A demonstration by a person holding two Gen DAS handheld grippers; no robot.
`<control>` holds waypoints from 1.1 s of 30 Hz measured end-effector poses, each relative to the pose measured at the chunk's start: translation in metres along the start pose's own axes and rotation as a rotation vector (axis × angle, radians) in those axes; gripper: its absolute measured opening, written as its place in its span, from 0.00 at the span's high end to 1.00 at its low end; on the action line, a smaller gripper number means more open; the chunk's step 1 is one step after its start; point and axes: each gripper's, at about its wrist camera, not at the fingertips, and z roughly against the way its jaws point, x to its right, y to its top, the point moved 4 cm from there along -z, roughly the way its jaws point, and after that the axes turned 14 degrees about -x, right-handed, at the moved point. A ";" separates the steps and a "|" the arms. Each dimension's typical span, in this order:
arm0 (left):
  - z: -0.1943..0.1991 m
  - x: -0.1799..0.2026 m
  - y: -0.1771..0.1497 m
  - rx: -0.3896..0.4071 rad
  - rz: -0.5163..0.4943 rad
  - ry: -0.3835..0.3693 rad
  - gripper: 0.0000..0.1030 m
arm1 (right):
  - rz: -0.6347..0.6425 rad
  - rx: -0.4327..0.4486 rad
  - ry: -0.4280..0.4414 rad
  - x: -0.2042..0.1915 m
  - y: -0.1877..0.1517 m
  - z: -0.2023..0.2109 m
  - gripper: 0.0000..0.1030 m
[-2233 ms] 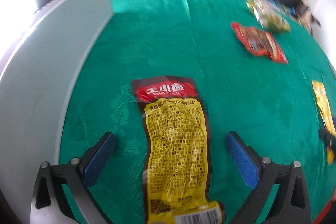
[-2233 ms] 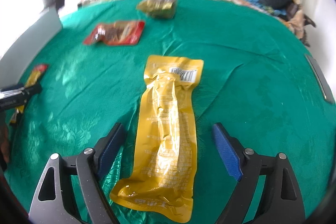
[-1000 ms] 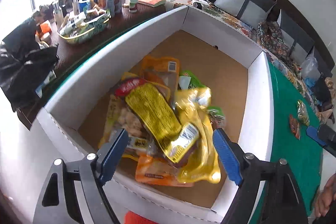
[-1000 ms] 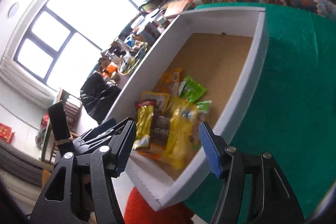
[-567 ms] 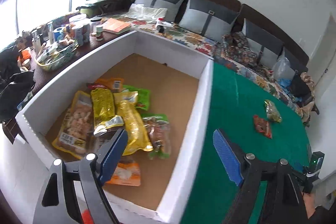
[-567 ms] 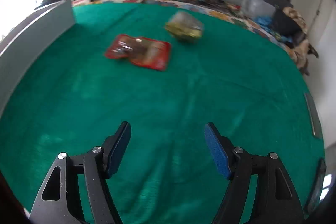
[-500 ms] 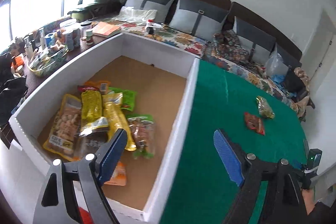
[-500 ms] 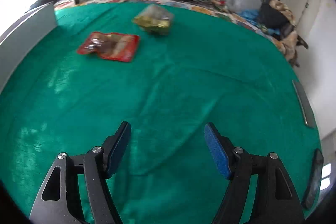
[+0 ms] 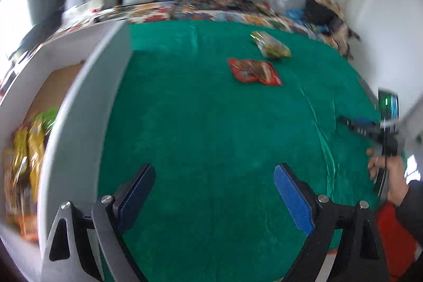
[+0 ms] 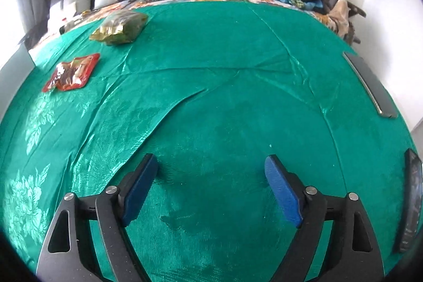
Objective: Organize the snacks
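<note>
Green floral-patterned tablecloth [image 10: 224,102] covers table; red snack packet [image 10: 71,73] at left, olive-green snack bag [image 10: 120,27] upper left, white cardboard box [image 9: 76,107] at left edge, dark flat devices [image 10: 370,85] along right edge.

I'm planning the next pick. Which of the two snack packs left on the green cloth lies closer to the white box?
The flat red pack: it lies nearer the white box than the puffy olive-green pack beyond it.

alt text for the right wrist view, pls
The right hand-held gripper is opening, with nothing between its blue pads, above a green cloth. Far left lie a red snack packet and, beyond it, a greenish-gold bag.
</note>
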 end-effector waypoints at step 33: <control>-0.179 0.108 0.248 -0.212 -0.576 -0.029 0.11 | -0.002 0.000 0.001 0.000 -0.009 0.003 0.15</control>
